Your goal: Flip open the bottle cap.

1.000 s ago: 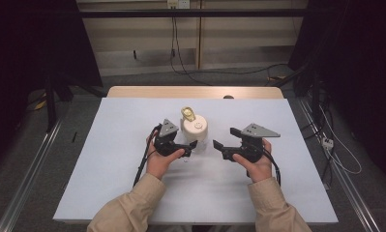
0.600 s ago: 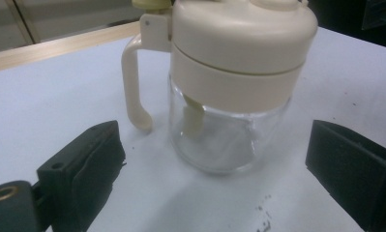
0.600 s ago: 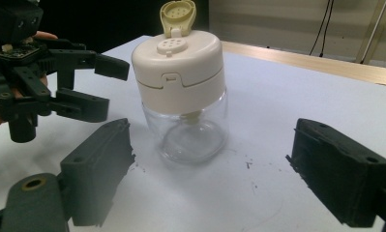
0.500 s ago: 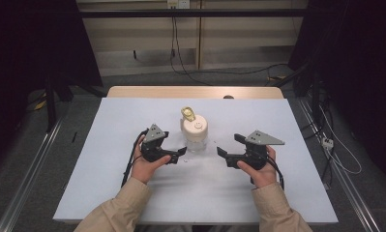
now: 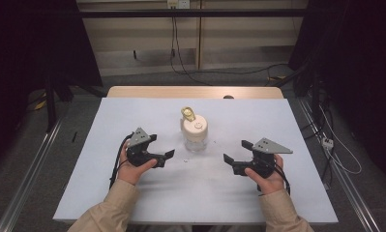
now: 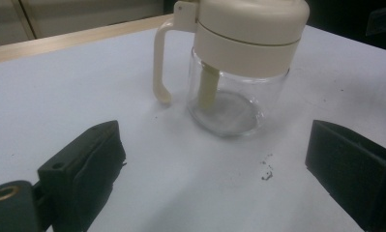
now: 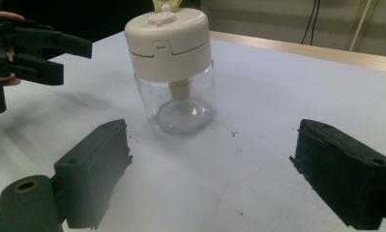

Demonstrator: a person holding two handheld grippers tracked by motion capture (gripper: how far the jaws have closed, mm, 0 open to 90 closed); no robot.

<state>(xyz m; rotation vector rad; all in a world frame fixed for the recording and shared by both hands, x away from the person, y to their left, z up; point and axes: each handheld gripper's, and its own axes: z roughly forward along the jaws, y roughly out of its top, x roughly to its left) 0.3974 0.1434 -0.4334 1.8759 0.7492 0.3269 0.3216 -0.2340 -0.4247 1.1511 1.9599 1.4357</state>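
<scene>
While a glass jar (image 5: 195,137) with a cream lid is standing mid-table, the left gripper (image 5: 162,147) and right gripper (image 5: 235,152) are hovering open and empty on either side, apart from it, risking toppling it if either bumps it.

Lab-like test room: bare table (image 5: 132,116), floor rails (image 5: 28,169), trailing cables (image 5: 181,58).

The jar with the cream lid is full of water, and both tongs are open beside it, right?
Not quite. The jar is empty: the left gripper view shows clear glass down to its bare bottom, with no water. The rest is right: it has a cream lid, and the left tongs and right tongs are open beside it.
</scene>
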